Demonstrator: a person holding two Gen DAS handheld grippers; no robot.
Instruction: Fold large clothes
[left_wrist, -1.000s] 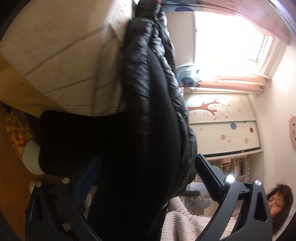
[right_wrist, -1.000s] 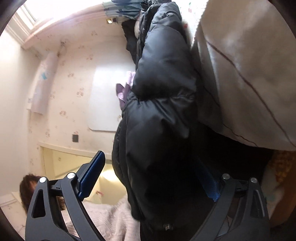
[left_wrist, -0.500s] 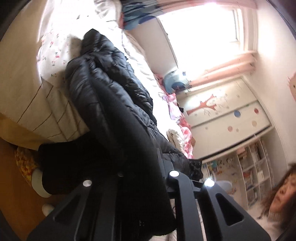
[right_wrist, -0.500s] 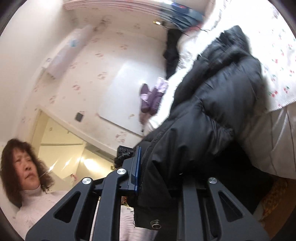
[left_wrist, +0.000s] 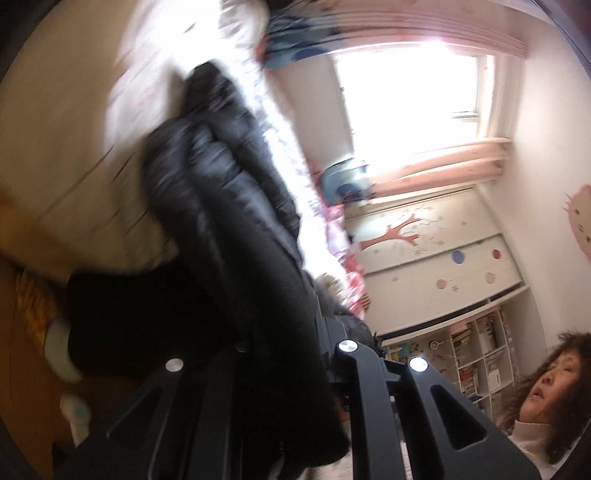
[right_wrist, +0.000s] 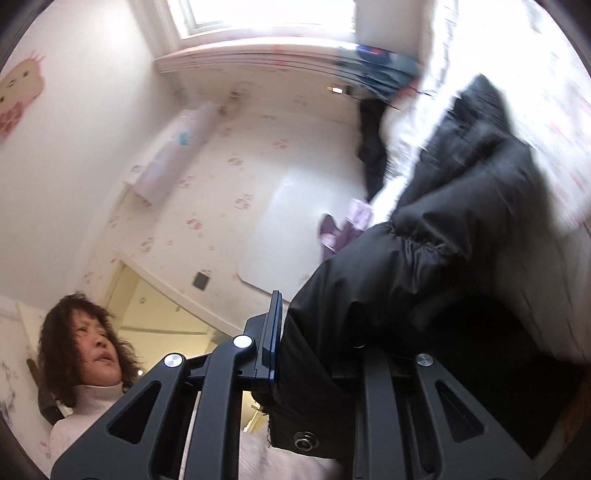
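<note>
A black padded jacket (left_wrist: 229, 236) hangs from the edge of a bed and runs up across its floral sheet. In the left wrist view my left gripper (left_wrist: 280, 350) is shut on the jacket's lower edge, the fabric bunched between the black fingers. The same jacket (right_wrist: 424, 258) shows in the right wrist view, where my right gripper (right_wrist: 314, 343) is shut on another part of its edge, with a metal snap visible just below the jaws. Both views are tilted and blurred.
The bed (left_wrist: 74, 155) with a cream striped side and floral sheet fills the left. A person in a white turtleneck (right_wrist: 88, 369) stands close behind. A wardrobe with a tree picture (left_wrist: 424, 251), a bookshelf (left_wrist: 469, 350), a bright window (left_wrist: 406, 103) and purple clothing (right_wrist: 340, 232) are around.
Both grippers have shut on the jacket's edge and risen with it. The views have rolled, so the bed top and the room now show more.
</note>
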